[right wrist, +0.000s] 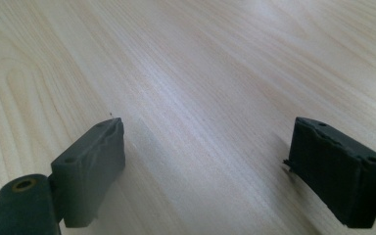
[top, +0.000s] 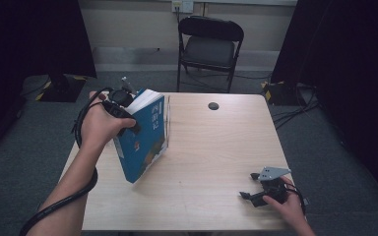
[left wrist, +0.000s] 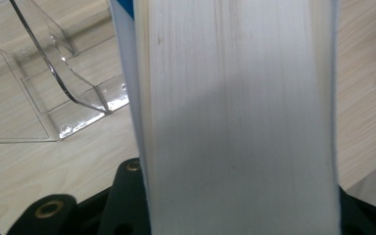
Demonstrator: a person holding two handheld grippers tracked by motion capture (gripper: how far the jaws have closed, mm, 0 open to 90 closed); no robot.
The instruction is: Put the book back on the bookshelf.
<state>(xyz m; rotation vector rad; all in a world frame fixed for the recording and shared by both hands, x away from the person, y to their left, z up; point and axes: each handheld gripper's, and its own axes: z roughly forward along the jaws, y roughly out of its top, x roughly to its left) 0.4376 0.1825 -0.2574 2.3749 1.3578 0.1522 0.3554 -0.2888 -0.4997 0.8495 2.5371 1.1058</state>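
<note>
A thick blue book stands tilted on its lower corner at the left side of the wooden table. My left gripper is shut on its upper part, jaws across the covers. In the left gripper view the book's white page edge runs up between the black fingers. A clear plastic book stand sits just beside the book, on its far right side. Near the table's front right corner my right gripper rests low and open, with bare wood between its pads.
A small round black object lies near the table's far edge. Behind the table stands a black folding chair. Cables lie on the grey floor at the right.
</note>
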